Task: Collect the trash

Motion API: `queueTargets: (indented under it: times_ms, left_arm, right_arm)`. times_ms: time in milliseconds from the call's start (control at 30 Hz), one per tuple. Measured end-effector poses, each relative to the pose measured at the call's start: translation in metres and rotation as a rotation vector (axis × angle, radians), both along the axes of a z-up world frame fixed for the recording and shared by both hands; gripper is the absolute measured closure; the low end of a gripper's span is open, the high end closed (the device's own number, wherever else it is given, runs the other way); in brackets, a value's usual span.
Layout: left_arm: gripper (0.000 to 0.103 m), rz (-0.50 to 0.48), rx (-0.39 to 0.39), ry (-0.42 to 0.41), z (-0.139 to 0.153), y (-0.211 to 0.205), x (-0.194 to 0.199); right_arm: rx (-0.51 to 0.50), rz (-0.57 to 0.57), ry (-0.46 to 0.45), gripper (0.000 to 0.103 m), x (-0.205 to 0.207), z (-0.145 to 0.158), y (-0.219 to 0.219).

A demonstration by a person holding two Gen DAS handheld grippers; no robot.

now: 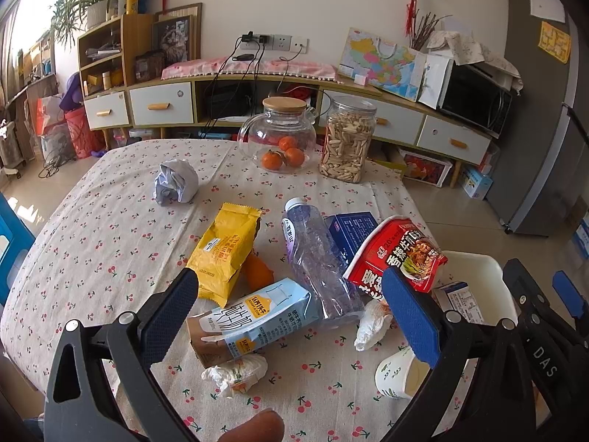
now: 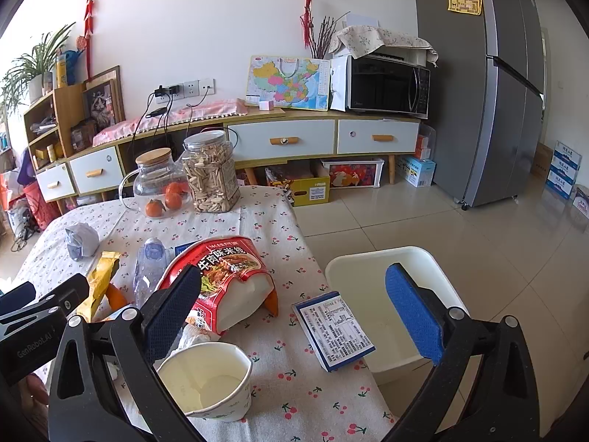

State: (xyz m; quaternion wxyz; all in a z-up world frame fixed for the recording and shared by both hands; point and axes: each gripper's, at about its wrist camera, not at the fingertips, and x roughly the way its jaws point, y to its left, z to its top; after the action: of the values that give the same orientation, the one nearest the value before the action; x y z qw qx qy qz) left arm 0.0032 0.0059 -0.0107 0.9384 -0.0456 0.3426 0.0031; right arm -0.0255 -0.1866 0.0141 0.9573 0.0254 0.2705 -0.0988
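Trash lies on the cherry-print table [image 1: 92, 228]. My left gripper [image 1: 291, 309] is open above a light-blue milk carton [image 1: 254, 324] and a crushed clear bottle [image 1: 316, 258]. Nearby are a yellow snack bag [image 1: 224, 250], a red noodle packet [image 1: 397, 254], crumpled tissues [image 1: 235, 372] and a grey paper ball [image 1: 176, 181]. My right gripper [image 2: 294, 313] is open above a paper cup [image 2: 206, 379], the red noodle packet [image 2: 224, 276] and a small blue-edged box [image 2: 333, 329]. A white bin [image 2: 390, 265] stands off the table's right edge.
A glass teapot with oranges [image 1: 279, 136] and a jar of snacks [image 1: 348, 140] stand at the table's far side. A sideboard [image 2: 279, 140], microwave [image 2: 386, 86] and fridge [image 2: 489, 84] line the wall. Boxes sit on the tiled floor.
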Motion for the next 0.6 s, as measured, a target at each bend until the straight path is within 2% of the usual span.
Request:
queueTargets:
  times_ms: [600]
  left_arm:
    - [0.006,0.006,-0.003,0.016,-0.0044,0.0017,0.0014]
  right_arm:
    - [0.005,0.002,0.01,0.007,0.0022,-0.006,-0.001]
